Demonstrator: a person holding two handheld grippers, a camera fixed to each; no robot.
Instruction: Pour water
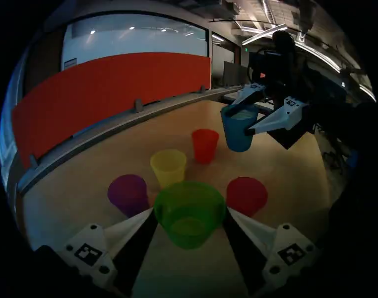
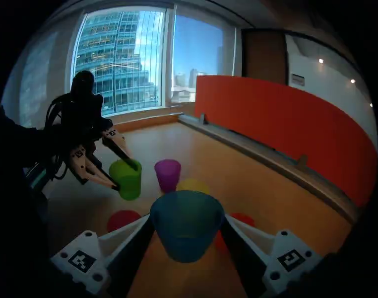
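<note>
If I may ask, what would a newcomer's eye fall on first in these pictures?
Two gripped cups stand out: the green cup held by the left gripper and the blue cup held by the right gripper, facing each other over the wooden table. Between them stand a purple cup, a yellow cup, an orange cup and a red cup. An orange-red partition runs along the table's edge, and windows show city towers.

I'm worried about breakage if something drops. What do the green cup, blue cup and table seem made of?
Green cup: probably thin plastic, translucent; light passes through its wall. Blue cup: same look, translucent plastic, smooth. Table: pale wood-look top, soft sheen; solid wood or laminate, can't tell.
</note>
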